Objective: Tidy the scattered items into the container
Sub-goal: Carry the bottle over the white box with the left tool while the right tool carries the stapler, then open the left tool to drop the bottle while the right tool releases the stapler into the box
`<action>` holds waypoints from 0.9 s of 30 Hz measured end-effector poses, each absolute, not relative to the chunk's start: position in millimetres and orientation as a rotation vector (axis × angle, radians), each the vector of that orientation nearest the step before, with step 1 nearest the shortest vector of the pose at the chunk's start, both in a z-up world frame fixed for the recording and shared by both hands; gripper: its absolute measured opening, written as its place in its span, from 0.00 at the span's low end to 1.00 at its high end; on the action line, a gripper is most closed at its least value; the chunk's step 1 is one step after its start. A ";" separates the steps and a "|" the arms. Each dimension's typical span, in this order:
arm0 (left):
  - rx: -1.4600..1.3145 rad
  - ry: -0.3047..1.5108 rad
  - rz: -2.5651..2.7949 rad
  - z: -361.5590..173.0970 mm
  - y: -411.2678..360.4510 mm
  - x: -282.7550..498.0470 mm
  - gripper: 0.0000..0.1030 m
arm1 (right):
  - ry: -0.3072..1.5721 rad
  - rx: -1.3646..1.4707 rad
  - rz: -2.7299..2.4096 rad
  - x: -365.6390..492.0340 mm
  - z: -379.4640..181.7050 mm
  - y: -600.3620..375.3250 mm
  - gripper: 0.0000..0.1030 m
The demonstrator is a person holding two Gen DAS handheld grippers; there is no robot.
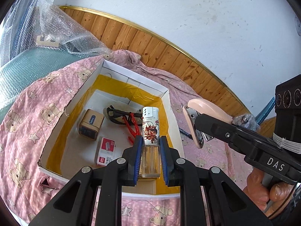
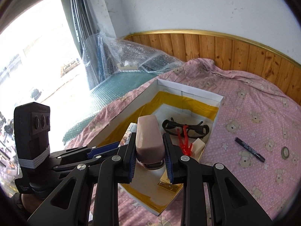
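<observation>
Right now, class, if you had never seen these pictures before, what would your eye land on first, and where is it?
First, the two held items: the left gripper clamps an upright lighter over the box, while the right gripper grips a pink stapler above the box's near end. Next, the pink bear-print blanket under everything, with a dark marker lying loose on it, right of the box.

Glossy plastic lighter (image 1: pixel 150 131); matt paper box (image 1: pixel 131 81); cloth bedspread (image 1: pixel 28 113).
</observation>
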State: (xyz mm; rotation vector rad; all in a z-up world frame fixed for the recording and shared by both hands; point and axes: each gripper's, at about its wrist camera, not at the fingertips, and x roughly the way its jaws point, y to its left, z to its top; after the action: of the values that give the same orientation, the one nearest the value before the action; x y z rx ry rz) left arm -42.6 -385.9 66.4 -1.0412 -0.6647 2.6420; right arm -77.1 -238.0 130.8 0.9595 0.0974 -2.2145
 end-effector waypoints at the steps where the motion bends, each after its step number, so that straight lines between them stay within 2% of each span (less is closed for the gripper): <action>1: -1.048 -0.663 2.643 66.4 -386.0 -45.4 0.19 | 0.104 0.957 -2.211 -80.1 131.0 -240.6 0.27; 27: -1.269 -0.679 2.623 44.9 -391.1 -126.4 0.19 | 0.163 1.078 -2.065 -190.9 96.9 -286.6 0.27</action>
State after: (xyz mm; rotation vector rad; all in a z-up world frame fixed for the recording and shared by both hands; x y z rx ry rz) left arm -126.4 -391.1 44.9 -1.2689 -0.6786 2.6225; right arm -190.9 -286.6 96.9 1.0779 0.1631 -2.0649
